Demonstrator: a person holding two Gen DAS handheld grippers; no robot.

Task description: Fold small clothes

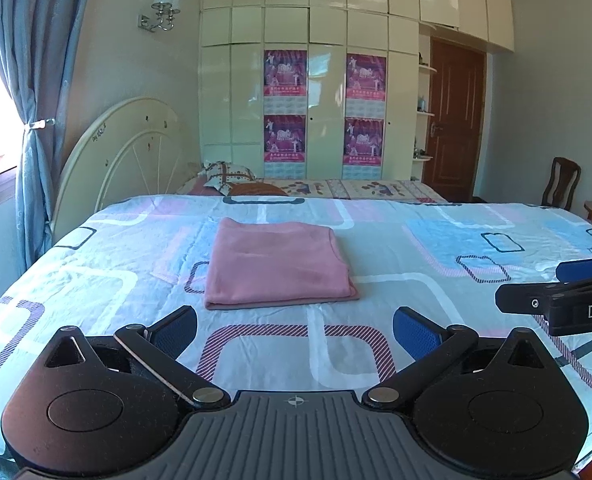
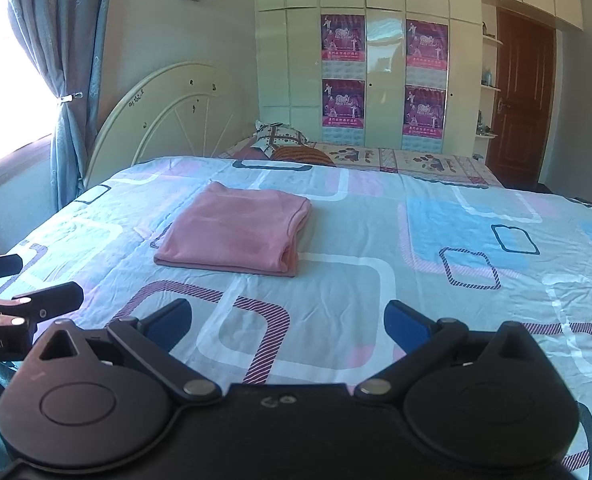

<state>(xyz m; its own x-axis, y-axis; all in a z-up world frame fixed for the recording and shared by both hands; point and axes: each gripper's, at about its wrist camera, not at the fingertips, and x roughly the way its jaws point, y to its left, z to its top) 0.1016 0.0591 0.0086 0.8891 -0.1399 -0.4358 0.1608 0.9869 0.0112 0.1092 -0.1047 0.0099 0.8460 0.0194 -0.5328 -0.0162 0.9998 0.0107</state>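
A pink garment lies folded into a neat, layered rectangle on the patterned bedsheet, centre frame in the left wrist view and left of centre in the right. Its stacked edges show along the right side. The left gripper and right gripper hover at bottom of frame, both spread wide, gripping nothing, apart from the cloth.

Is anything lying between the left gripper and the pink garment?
No. In the left wrist view only bare patterned bedsheet lies between the open left gripper and the folded pink garment.
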